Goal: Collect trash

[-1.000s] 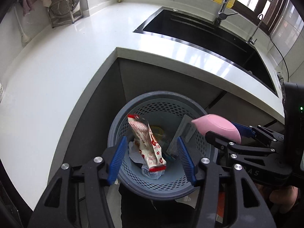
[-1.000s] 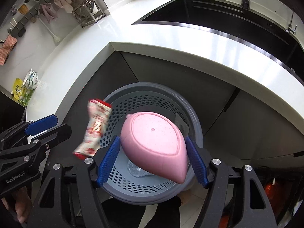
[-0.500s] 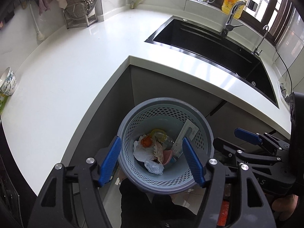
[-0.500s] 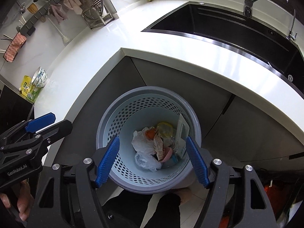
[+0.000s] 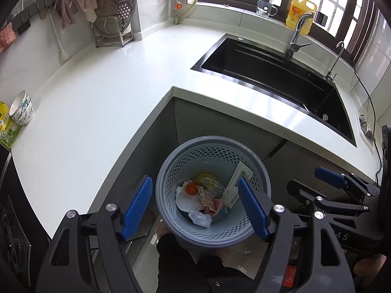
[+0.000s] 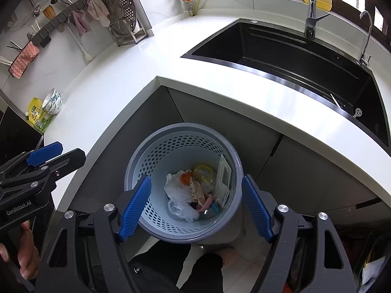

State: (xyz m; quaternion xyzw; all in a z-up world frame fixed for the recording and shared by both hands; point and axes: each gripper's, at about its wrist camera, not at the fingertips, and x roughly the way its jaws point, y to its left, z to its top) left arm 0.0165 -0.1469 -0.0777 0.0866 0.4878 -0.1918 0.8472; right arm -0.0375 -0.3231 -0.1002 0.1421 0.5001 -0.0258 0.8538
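On the left of the worktop (image 5: pixel 97 112) you see a bowl (image 5: pixel 21 108) beside a yellow-green pack (image 5: pixel 6 127); I judge the pack to be light and soft, so take it at its free edge if it is trash, but the bowl is fragile and is probably not trash.

Your left tongs (image 5: pixel 195 207) are wide open and hold nothing. They hover above the bin (image 5: pixel 212 240), which stands on the floor in the corner under the worktop.

Inside the bin lie the trash pieces: a white plastic bag (image 6: pixel 177 189), a snack wrapper (image 6: pixel 199 193), a yellow ring-like piece (image 6: pixel 202 171) and a flat blister pack (image 6: pixel 223 179) that leans on the right wall. All of these look light. The bag and wrapper are thin and slippery, so you should pinch a crumpled fold, not a flat face. The blister pack is stiffer; hold it by its upper edge.

Your right tongs (image 6: pixel 196 206) are also wide open and empty, above the same bin. The sink (image 6: pixel 293 56) lies far right.
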